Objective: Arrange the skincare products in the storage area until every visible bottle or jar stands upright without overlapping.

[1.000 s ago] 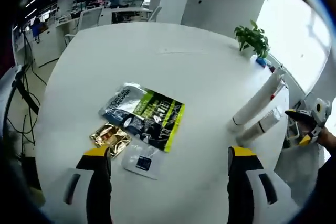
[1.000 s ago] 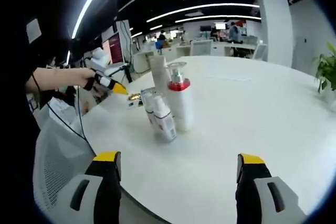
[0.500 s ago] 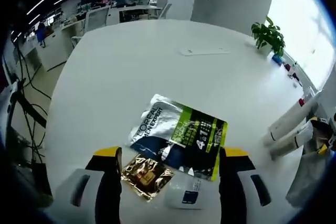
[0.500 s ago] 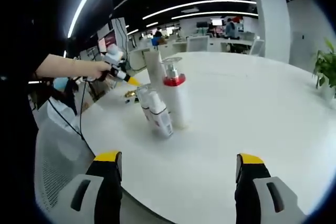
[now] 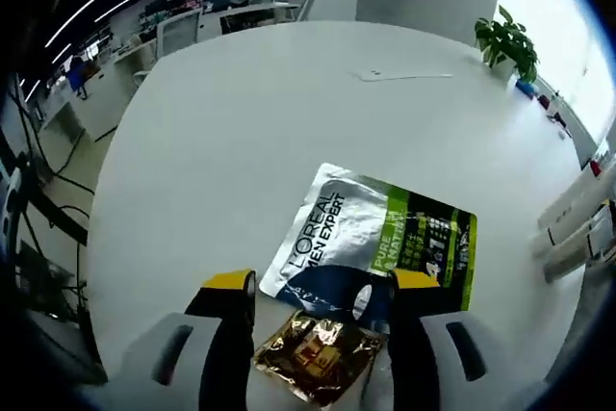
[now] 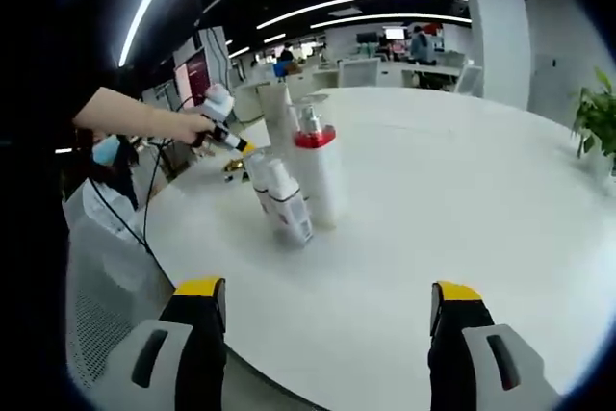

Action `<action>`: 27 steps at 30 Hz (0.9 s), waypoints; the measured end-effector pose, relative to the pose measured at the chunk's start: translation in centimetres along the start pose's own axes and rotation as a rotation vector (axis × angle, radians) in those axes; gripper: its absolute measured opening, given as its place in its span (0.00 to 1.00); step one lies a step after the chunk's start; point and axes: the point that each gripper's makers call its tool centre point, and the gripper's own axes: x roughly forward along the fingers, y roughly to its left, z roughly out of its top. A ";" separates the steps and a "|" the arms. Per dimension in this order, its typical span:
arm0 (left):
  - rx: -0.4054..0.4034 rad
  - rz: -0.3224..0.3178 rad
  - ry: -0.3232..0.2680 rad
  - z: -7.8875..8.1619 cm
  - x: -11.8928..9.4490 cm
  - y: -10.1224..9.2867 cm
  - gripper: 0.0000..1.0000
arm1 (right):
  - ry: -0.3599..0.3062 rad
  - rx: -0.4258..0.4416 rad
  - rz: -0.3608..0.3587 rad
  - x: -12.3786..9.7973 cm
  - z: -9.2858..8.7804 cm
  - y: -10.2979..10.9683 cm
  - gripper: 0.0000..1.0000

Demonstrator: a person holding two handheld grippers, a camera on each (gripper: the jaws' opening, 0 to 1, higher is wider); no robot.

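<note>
- The skincare bottles stand grouped on the round white table point(image 6: 462, 209). In the right gripper view a white pump bottle with a red collar point(image 6: 315, 176) stands upright at about 11 o'clock from centre.
- A white tube with printed label point(image 6: 283, 201) leans tilted against the pump bottle's 9 o'clock side, touching it; a taller plain white bottle point(image 6: 280, 119) rises just behind them.
- In the left gripper view the same white bottles point(image 5: 580, 220) sit at 3 o'clock, near the table's edge, well apart from the sachets.
- A flat silver, green and black sachet printed "L'OREAL MEN EXPERT" point(image 5: 371, 243) lies near that view's centre.
- A crinkled gold foil packet point(image 5: 318, 357) lies at 6 o'clock, touching the sachet's near edge.
- The left gripper point(image 5: 313, 288) hangs over the gold packet, its yellow-tipped jaws spread either side of it, holding nothing.
- The right gripper point(image 6: 328, 292) has its jaws wide apart and empty, over bare table, short of the bottles.
- A green potted plant point(image 5: 507, 41) stands at 1 o'clock on the far table side.
</note>
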 end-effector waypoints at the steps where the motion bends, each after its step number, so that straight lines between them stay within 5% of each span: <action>1: 0.010 -0.001 0.004 -0.1 0.0 -0.4 0.56 | 0.001 0.003 0.000 0.0 0.0 0.0 0.90; 17: -0.005 -0.002 -0.009 -0.1 0.6 1.1 0.41 | 0.023 0.001 -0.003 0.2 -0.5 -0.1 0.90; 22: 0.029 0.015 -0.026 0.0 0.4 1.5 0.21 | 0.028 0.001 -0.004 0.2 -0.5 -0.1 0.90; 27: 0.045 0.007 -0.027 0.1 0.8 1.5 0.15 | 0.028 0.004 -0.008 0.2 -0.5 -0.1 0.89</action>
